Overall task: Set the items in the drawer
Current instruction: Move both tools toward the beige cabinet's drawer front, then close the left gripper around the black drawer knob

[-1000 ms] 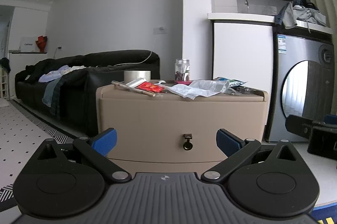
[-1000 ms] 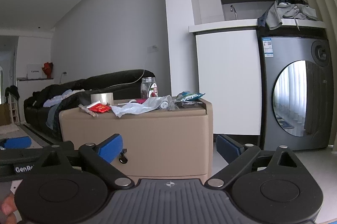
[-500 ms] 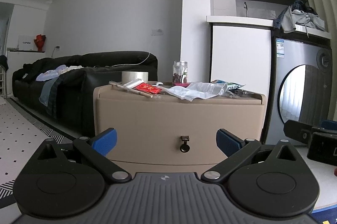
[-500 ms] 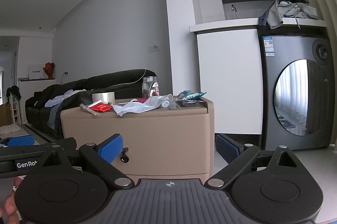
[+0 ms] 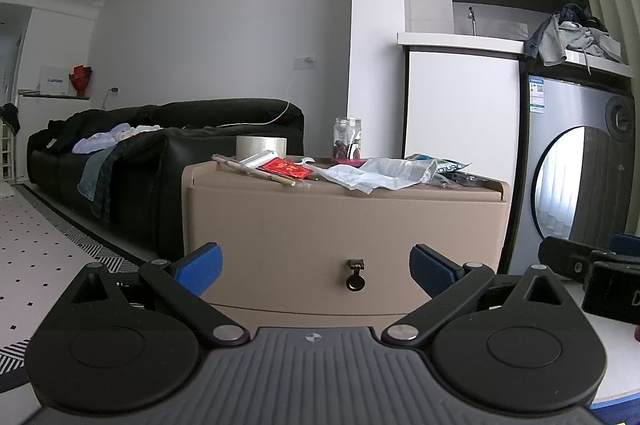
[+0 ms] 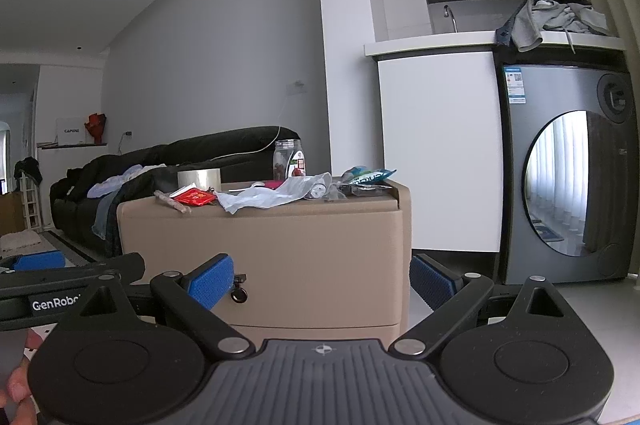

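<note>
- Two grippers are held low, near the floor, both spread wide with nothing between the blue pads: the left gripper (image 5: pixel 316 265) faces the tan drawer cabinet (image 5: pixel 344 221) head-on, the right gripper (image 6: pixel 322 279) faces its right corner.
- Between the left gripper's pads, farther off, hangs the drawer's dark ring pull (image 5: pixel 355 275); the drawer front is flush and closed.
- On the cabinet top lie the items: a stick (image 5: pixel 256 171) with its long axis running from far left to near right, a red packet (image 5: pixel 285 168), a tape roll (image 5: pixel 261 146), an upright glass jar (image 5: pixel 347 142), crumpled clear plastic (image 5: pixel 380 174) and a green-printed pouch (image 5: pixel 442 166).
- Left of the cabinet stands a black sofa (image 5: pixel 168 141); to the right, a grey washing machine (image 5: pixel 576 177).
</note>
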`<move>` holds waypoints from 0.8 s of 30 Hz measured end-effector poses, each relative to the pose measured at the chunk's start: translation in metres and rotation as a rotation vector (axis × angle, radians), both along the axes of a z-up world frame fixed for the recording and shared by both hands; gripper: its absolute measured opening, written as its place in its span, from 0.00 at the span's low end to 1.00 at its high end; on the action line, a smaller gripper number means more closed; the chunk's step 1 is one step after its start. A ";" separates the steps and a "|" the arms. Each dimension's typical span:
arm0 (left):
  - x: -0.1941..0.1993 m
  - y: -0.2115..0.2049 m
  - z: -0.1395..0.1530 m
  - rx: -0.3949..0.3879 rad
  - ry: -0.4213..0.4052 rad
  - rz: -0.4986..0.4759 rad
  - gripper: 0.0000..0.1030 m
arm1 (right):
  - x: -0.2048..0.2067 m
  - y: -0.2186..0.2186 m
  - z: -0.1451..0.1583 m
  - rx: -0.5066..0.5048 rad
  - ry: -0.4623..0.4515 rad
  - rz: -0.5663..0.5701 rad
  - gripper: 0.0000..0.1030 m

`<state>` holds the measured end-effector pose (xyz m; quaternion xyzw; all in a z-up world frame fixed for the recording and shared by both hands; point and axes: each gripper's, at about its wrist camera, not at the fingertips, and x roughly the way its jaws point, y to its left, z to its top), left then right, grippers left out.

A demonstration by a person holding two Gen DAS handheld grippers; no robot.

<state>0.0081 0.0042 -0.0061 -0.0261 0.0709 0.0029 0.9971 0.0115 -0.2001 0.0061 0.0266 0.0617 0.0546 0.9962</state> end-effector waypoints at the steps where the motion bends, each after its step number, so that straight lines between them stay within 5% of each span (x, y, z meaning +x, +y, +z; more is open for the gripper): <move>1: 0.001 0.001 0.000 0.003 0.002 0.002 0.99 | 0.001 0.000 0.000 0.002 0.000 0.001 0.94; 10: 0.008 0.003 -0.003 -0.010 -0.009 0.002 0.98 | 0.004 0.004 -0.006 -0.002 0.015 0.005 0.94; 15: 0.035 -0.008 -0.017 0.000 0.030 0.001 0.83 | 0.005 -0.003 -0.007 0.044 0.032 0.009 0.94; 24: 0.078 -0.031 -0.042 0.033 0.030 0.053 0.81 | 0.006 -0.014 -0.010 0.066 0.045 0.001 0.94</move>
